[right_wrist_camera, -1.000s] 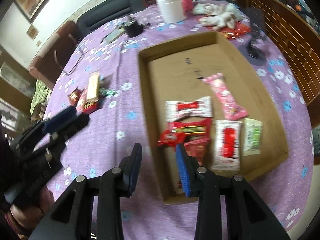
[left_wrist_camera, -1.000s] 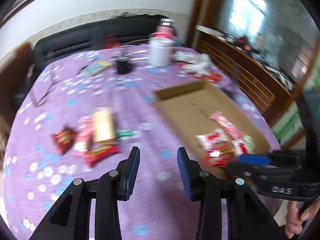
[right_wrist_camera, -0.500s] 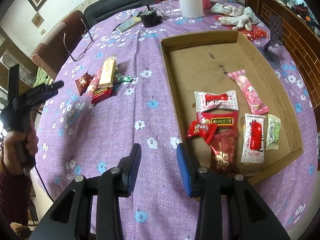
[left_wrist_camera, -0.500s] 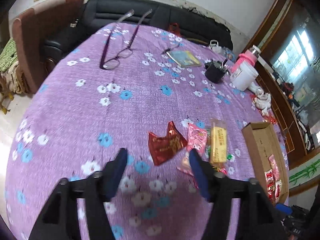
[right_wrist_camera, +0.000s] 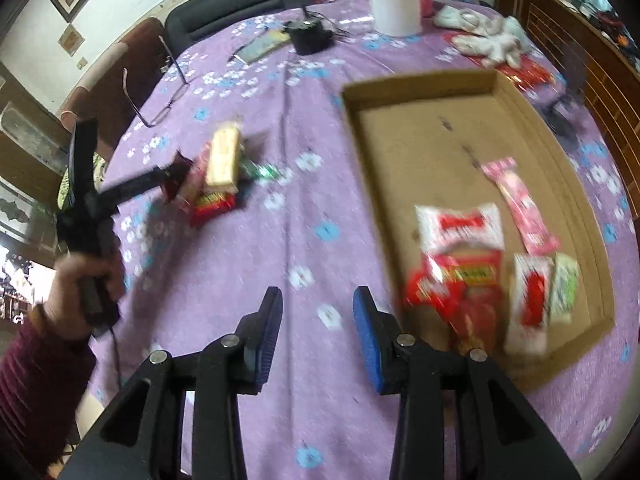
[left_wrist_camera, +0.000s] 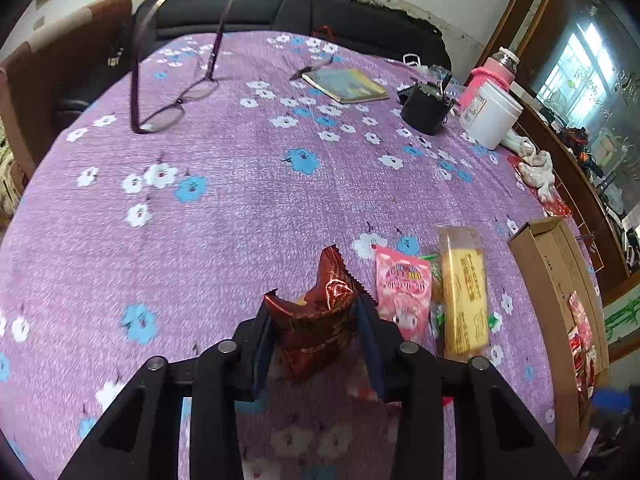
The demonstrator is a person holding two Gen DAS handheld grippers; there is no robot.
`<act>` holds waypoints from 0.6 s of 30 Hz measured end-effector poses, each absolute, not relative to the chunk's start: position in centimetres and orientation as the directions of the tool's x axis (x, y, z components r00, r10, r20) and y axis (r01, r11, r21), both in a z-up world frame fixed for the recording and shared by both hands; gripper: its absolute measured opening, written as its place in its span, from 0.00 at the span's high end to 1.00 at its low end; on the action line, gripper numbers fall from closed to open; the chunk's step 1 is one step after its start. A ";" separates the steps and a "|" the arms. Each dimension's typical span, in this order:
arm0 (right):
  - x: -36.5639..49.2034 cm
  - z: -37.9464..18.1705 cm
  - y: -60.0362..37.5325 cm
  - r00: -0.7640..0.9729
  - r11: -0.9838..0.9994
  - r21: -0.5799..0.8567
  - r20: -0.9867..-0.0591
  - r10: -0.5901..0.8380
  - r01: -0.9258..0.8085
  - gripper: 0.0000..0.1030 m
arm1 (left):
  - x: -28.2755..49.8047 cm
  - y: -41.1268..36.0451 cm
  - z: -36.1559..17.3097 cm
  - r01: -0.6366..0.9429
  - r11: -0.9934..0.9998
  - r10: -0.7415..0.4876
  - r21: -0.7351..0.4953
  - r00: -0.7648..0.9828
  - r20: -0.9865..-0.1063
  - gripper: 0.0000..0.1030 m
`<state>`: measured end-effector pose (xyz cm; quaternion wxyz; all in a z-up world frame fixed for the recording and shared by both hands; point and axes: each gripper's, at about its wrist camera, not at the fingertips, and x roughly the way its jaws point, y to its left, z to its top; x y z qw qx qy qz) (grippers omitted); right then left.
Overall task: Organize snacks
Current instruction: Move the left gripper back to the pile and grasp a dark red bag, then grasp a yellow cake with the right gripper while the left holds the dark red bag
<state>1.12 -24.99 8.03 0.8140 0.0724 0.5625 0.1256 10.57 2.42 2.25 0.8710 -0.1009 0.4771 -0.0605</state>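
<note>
A: A purple flowered tablecloth [left_wrist_camera: 248, 208] covers the round table; where's the snack?

B: The dark red foil packet [left_wrist_camera: 316, 320] sits between the left gripper [left_wrist_camera: 316, 332] pads, jaws closing, crumpling it, so it can probably go to the cardboard tray [right_wrist_camera: 516, 92].

A: And the other tool?

B: The right gripper [right_wrist_camera: 316, 332] hangs partly open, empty, near the tray. The pink packet [left_wrist_camera: 404, 292] and yellow bar [left_wrist_camera: 464, 292] lie just beside the grasp; glasses [left_wrist_camera: 176, 100] well apart.

Purple flowered table [left_wrist_camera: 248, 208], loose snack packets [left_wrist_camera: 464, 292], cardboard tray [right_wrist_camera: 520, 92], glasses [left_wrist_camera: 172, 108], booklet [left_wrist_camera: 346, 86], white tub [left_wrist_camera: 490, 120]
</note>
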 end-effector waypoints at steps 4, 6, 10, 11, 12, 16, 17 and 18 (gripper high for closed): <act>4.8 8.2 -21.7 0.323 0.947 0.279 -0.892 0.317 -0.160 0.53 | 7.6 3.2 3.0 0.008 0.970 -0.206 -0.243 0.555 -0.806 0.62; 7.1 7.8 -19.8 0.319 0.942 0.287 -0.888 0.330 -0.176 0.49 | 5.8 3.9 3.7 0.002 0.970 -0.200 -0.241 0.566 -0.800 0.62; 11.4 7.0 -16.3 0.317 0.948 0.258 -0.898 0.306 -0.185 0.49 | 1.7 5.2 5.1 -0.024 0.972 -0.175 -0.235 0.596 -0.784 0.62; 12.4 6.5 -15.2 0.310 0.949 0.250 -0.902 0.301 -0.194 0.49 | 1.0 5.5 5.3 -0.029 0.971 -0.172 -0.236 0.601 -0.781 0.62; 13.1 6.0 -14.2 0.302 0.949 0.239 -0.907 0.294 -0.207 0.48 | 0.2 5.9 5.4 -0.035 0.970 -0.171 -0.240 0.603 -0.779 0.62; 14.9 3.6 -11.8 0.292 0.971 0.107 -0.942 0.168 -0.214 0.48 | -2.7 7.4 5.8 -0.073 0.966 -0.153 -0.249 0.616 -0.773 0.62; 15.1 3.1 -11.7 0.291 0.974 0.090 -0.945 0.149 -0.208 0.51 | -3.1 7.6 5.8 -0.078 0.966 -0.146 -0.245 0.618 -0.772 0.62; 15.0 2.7 -11.7 0.283 0.974 0.097 -0.947 0.155 -0.207 0.69 | -3.5 7.7 5.8 -0.082 0.967 -0.139 -0.240 0.620 -0.772 0.62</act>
